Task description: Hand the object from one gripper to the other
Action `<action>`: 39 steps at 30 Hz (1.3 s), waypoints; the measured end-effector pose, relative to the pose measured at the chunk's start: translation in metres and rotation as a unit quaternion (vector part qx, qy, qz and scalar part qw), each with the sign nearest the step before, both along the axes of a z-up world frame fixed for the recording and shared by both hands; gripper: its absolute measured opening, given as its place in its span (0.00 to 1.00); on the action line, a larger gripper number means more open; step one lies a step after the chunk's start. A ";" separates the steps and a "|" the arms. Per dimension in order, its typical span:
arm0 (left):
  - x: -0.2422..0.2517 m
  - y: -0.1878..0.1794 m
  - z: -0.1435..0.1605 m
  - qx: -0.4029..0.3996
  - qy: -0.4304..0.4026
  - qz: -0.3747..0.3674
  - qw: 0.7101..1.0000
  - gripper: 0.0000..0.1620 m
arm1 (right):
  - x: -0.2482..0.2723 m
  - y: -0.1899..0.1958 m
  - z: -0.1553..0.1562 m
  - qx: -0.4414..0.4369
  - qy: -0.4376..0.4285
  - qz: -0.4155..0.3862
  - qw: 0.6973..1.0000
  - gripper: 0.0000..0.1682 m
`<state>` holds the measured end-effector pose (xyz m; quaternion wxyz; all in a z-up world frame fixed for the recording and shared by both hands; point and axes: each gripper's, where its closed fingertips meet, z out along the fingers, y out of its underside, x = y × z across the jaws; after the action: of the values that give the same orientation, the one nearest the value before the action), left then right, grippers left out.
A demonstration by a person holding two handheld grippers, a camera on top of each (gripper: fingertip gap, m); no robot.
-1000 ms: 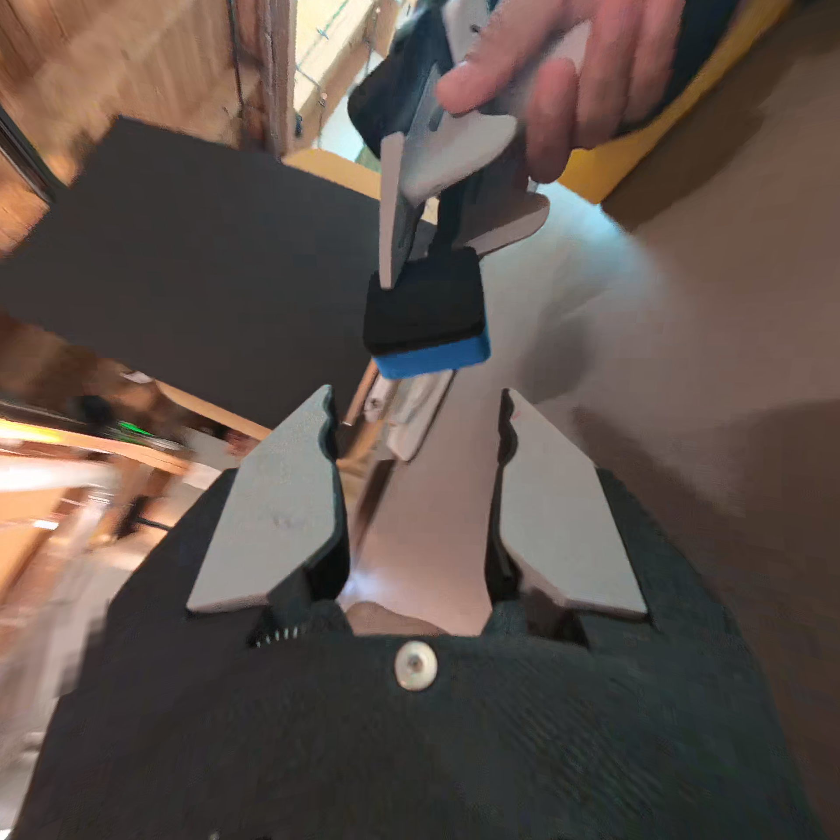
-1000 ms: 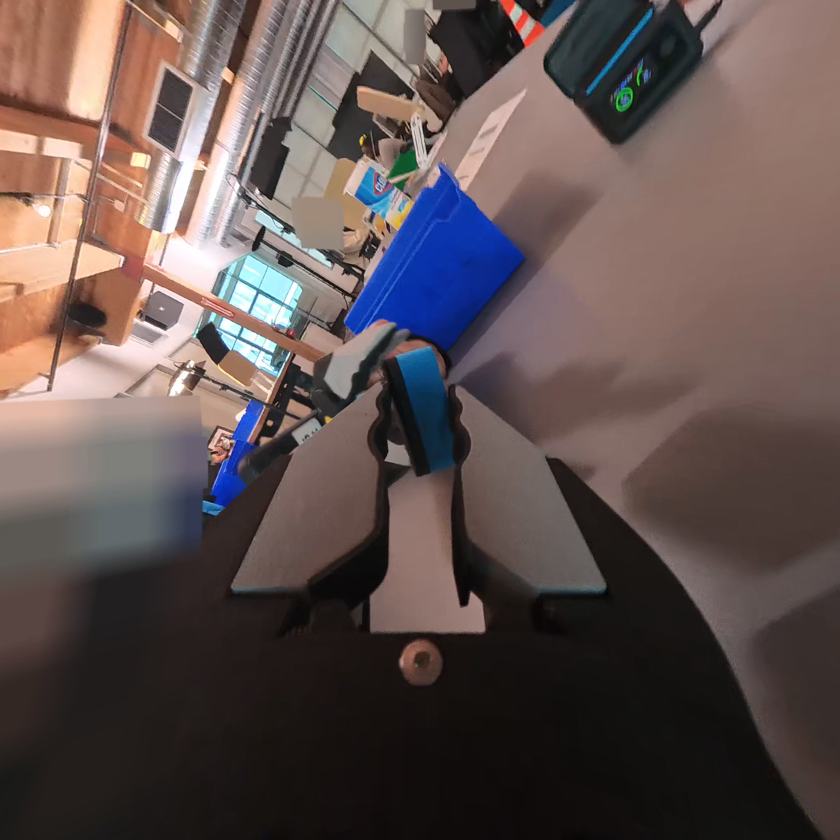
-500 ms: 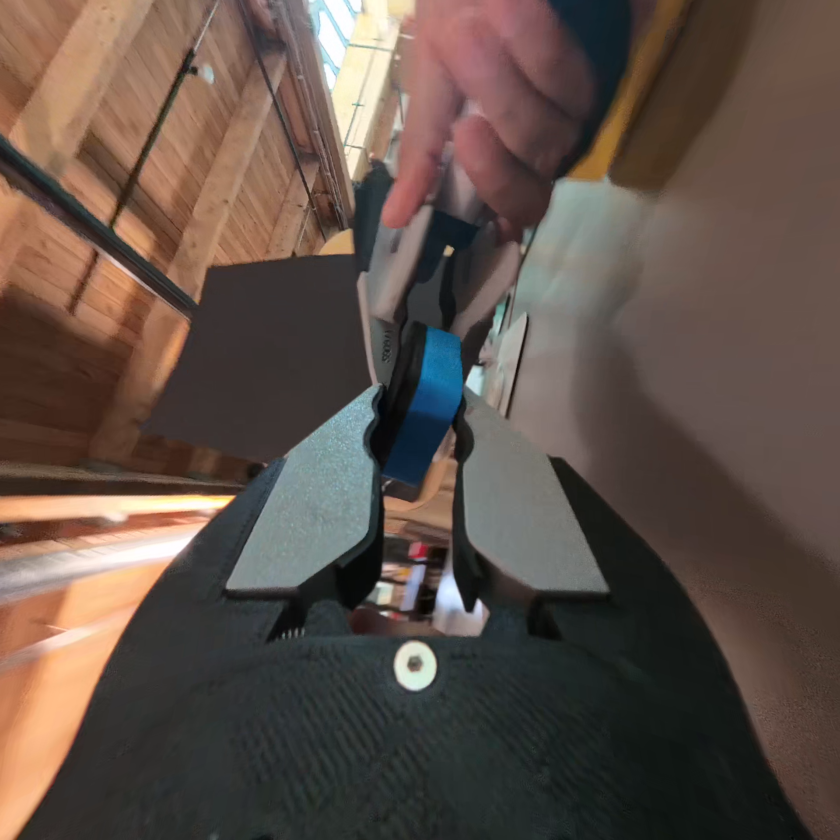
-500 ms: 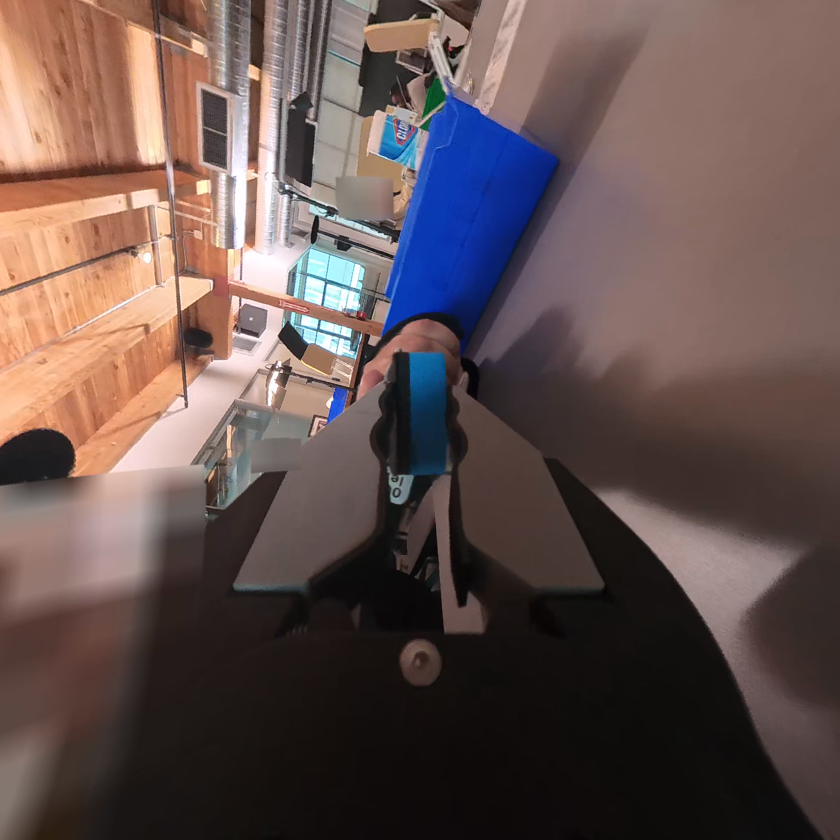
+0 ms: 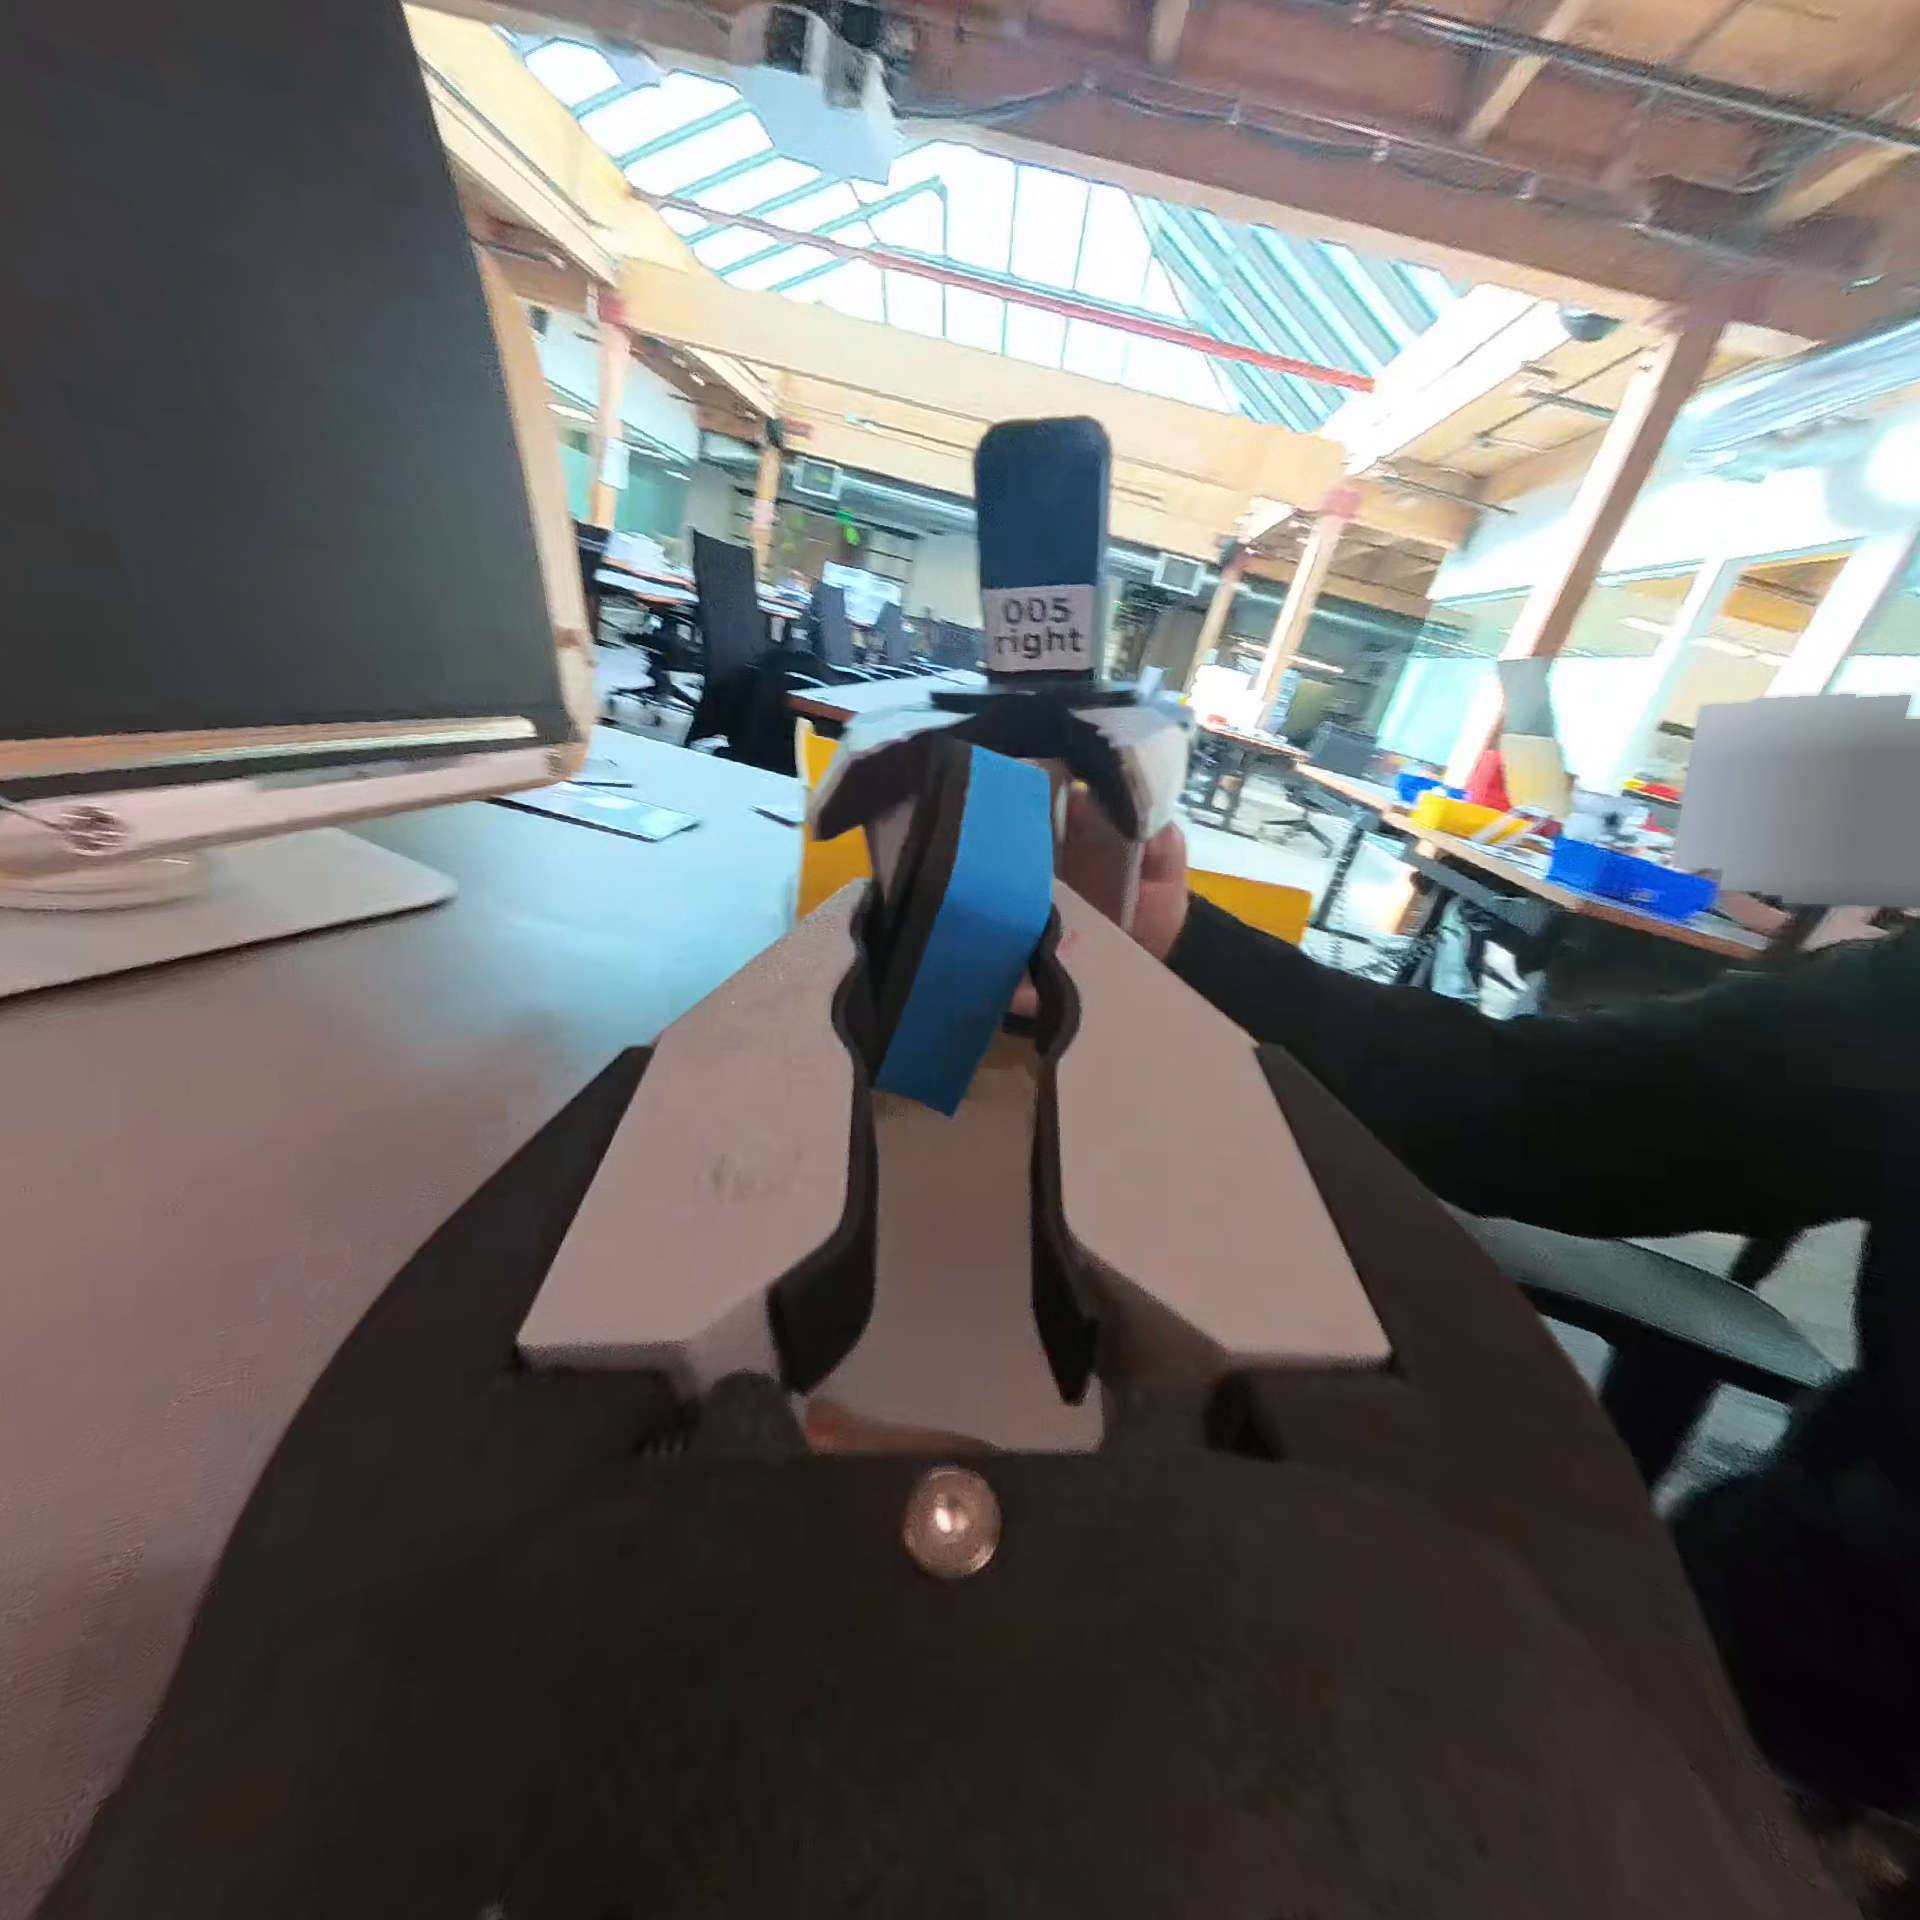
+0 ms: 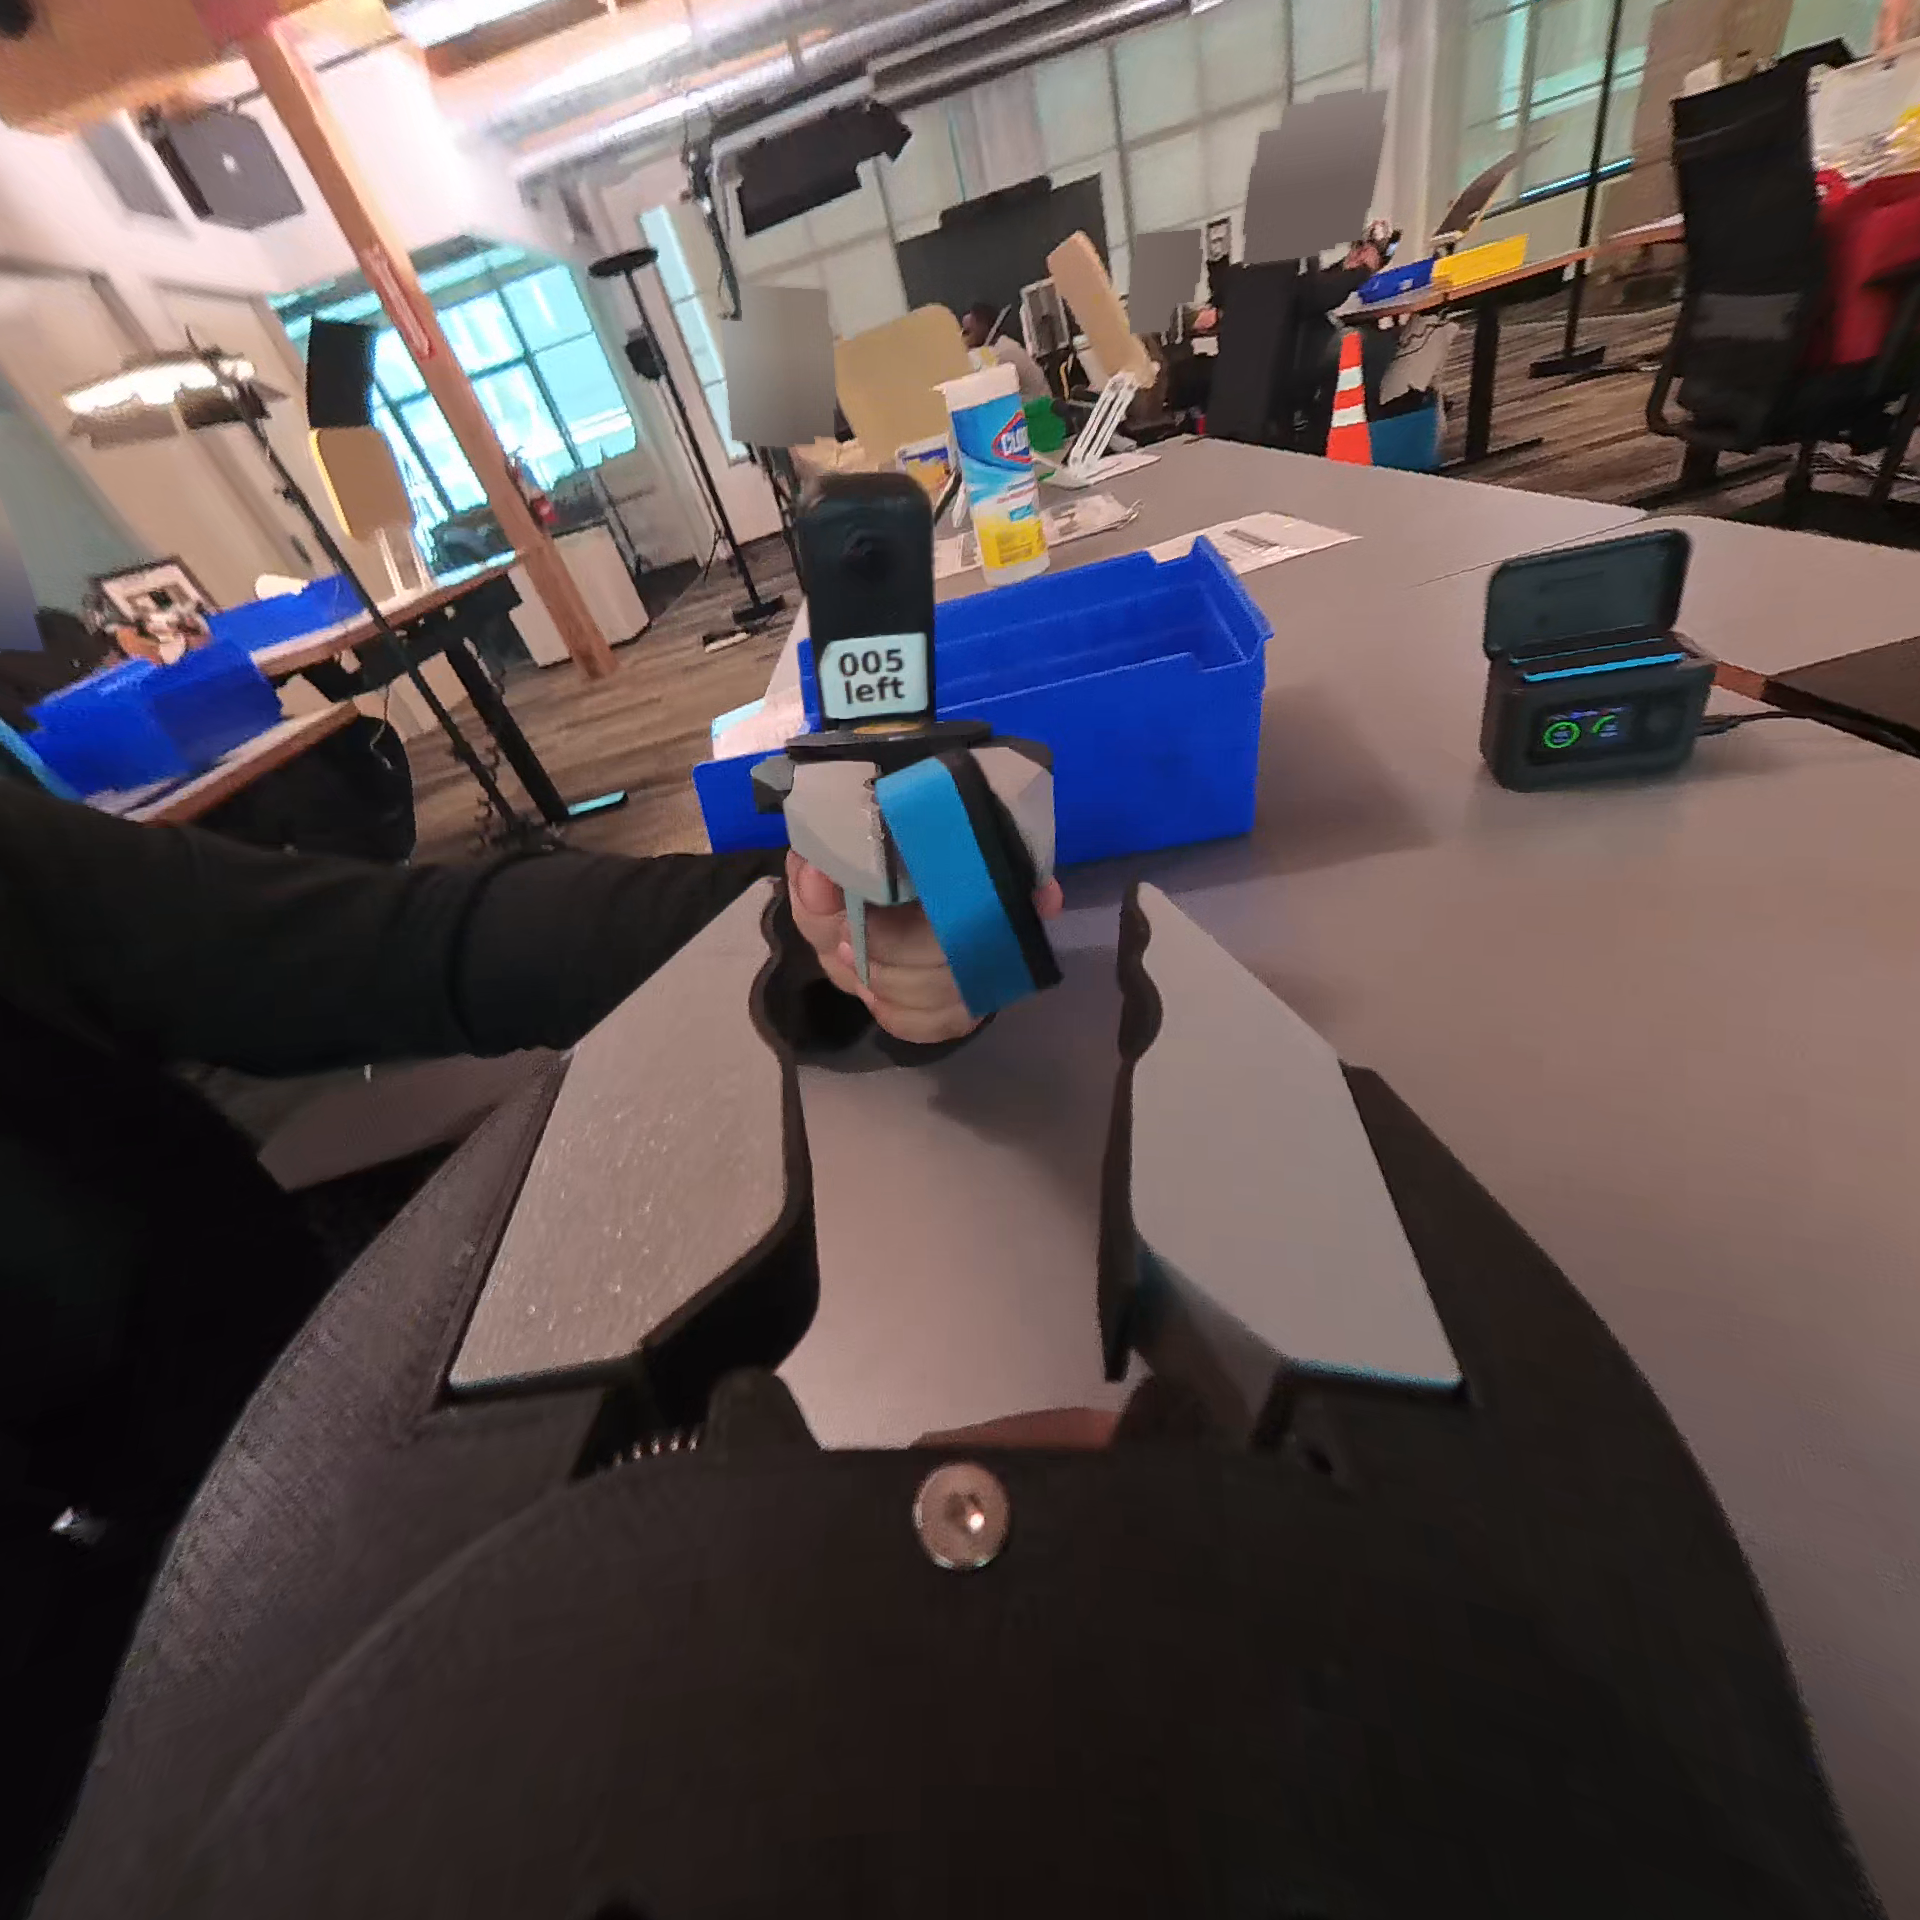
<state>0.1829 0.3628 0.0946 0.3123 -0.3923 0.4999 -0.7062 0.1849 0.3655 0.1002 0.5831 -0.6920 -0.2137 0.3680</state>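
Observation:
The object is a blue and black foam block [image 5: 966, 935]. My left gripper [image 5: 951, 966] is shut on it, and the block stands tilted between the fingertips, above the grey table [image 5: 312, 1091]. In the right wrist view my right gripper [image 6: 951, 914] is open and empty, with its jaws wide apart. It faces the left gripper [image 6: 914, 821], which holds the block [image 6: 956, 894] just beyond the right fingertips. In the left wrist view the right gripper [image 5: 997, 769] shows behind the block, its grey fingers [image 5: 862, 769] spread on either side of the far end.
A blue bin [image 6: 1143, 707] stands on the table behind the left gripper. A black case with a small lit screen [image 6: 1590, 696] is to its right, and a wipes canister [image 6: 997, 488] is farther back. A monitor on a stand [image 5: 239, 364] is at the left. The grippers are tip to tip, or close to it.
One second ago the right gripper held the block and the left was open. The left closed on it, the right has opened and drawn back, and both views have swung upright.

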 end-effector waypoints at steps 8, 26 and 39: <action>0.011 -0.017 -0.028 0.065 0.052 -0.002 0.997 0.21 | -0.005 0.003 -0.010 -0.033 0.005 0.010 0.999 0.11; 0.021 -0.002 -0.031 0.641 -0.113 0.330 0.684 0.18 | 0.005 0.015 -0.041 -0.346 0.285 0.049 0.893 0.12; 0.004 0.004 -0.013 0.193 -0.041 0.124 0.973 0.16 | -0.008 -0.004 -0.008 -0.033 -0.015 0.022 0.999 0.33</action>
<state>0.1865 0.3670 0.0816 0.4873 -0.3542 0.5610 -0.5678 0.1766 0.3619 0.0924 0.5481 -0.7116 -0.2251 0.3776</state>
